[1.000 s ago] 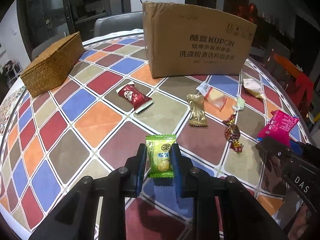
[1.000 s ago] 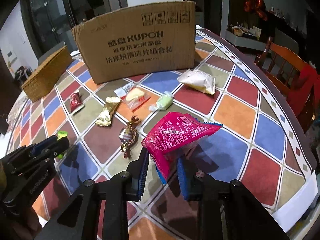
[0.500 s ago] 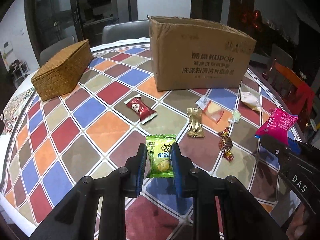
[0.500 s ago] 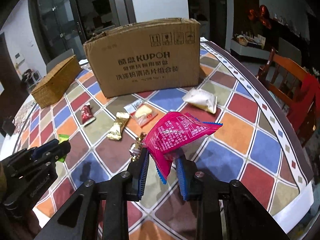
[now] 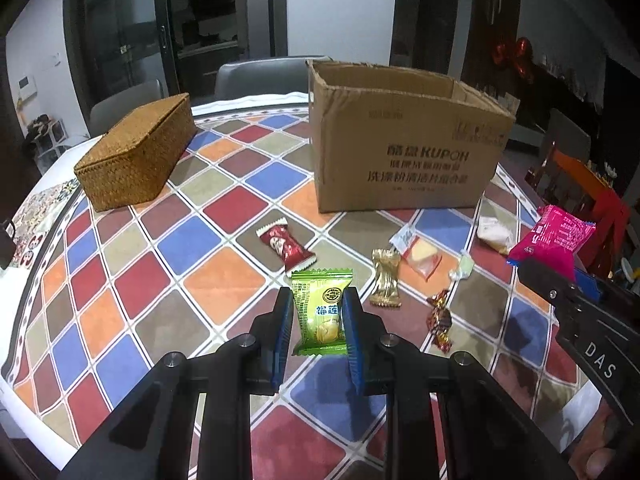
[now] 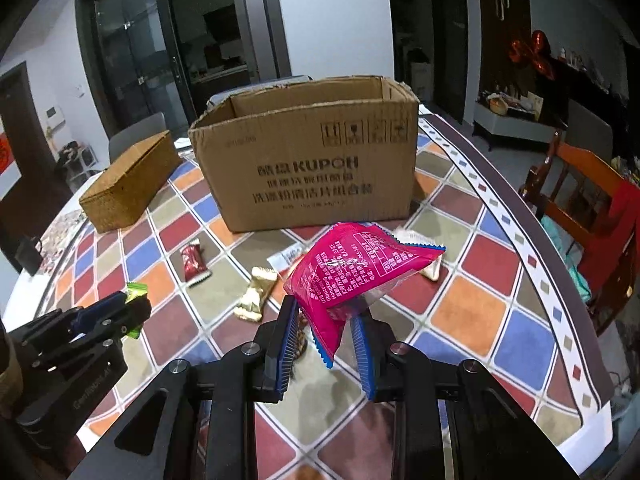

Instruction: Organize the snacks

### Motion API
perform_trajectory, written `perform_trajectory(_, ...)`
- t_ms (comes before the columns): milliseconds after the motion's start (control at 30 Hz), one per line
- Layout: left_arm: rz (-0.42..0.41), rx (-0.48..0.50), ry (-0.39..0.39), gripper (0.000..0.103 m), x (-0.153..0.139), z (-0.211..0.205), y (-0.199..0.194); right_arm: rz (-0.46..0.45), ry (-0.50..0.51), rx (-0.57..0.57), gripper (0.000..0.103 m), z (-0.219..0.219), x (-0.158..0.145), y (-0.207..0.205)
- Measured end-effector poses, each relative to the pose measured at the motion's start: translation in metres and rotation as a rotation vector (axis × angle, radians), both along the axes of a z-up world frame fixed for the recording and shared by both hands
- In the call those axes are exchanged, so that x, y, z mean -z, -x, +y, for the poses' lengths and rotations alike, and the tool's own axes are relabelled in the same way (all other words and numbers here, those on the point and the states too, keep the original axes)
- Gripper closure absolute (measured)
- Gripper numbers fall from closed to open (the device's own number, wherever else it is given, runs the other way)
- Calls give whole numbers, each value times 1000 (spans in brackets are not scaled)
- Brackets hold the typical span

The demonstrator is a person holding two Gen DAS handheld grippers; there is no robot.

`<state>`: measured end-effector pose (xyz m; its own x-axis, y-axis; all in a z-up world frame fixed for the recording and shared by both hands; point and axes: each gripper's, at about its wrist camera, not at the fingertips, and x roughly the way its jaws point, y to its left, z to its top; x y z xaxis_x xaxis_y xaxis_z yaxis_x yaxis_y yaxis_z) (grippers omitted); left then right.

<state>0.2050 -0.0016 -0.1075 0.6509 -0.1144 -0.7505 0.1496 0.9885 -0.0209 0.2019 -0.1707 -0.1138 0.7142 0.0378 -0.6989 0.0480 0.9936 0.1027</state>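
My left gripper (image 5: 316,312) is shut on a green snack packet (image 5: 321,308) and holds it above the table. My right gripper (image 6: 326,320) is shut on a pink snack bag (image 6: 352,276), also raised; the bag also shows at the right of the left wrist view (image 5: 554,236). An open cardboard box (image 6: 308,168) stands at the back of the table (image 5: 224,280). Loose on the table lie a red candy (image 5: 286,243), a gold packet (image 5: 386,278), a clear packet with a yellow piece (image 5: 420,254), a white packet (image 5: 494,232) and twisted foil candies (image 5: 440,322).
A woven wicker box (image 5: 138,152) sits at the back left of the table. A wooden chair (image 6: 580,196) with red cloth stands past the right edge. Grey chairs stand behind the table. The left gripper shows at the lower left of the right wrist view (image 6: 120,312).
Both grippers have risen higher above the table with their packets still held; the open top of the cardboard box has come into sight.
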Motion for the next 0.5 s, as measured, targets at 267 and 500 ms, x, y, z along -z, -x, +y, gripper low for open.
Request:
perform_trajectory(267,-15,-8,14,78,-14,-3,-7,-21,7,-13,75,-2,-15,-9)
perform_trajectory(500,-31,-12,16,78,-29,-7,-16,-42,7,-18,75,-6,-29,-19)
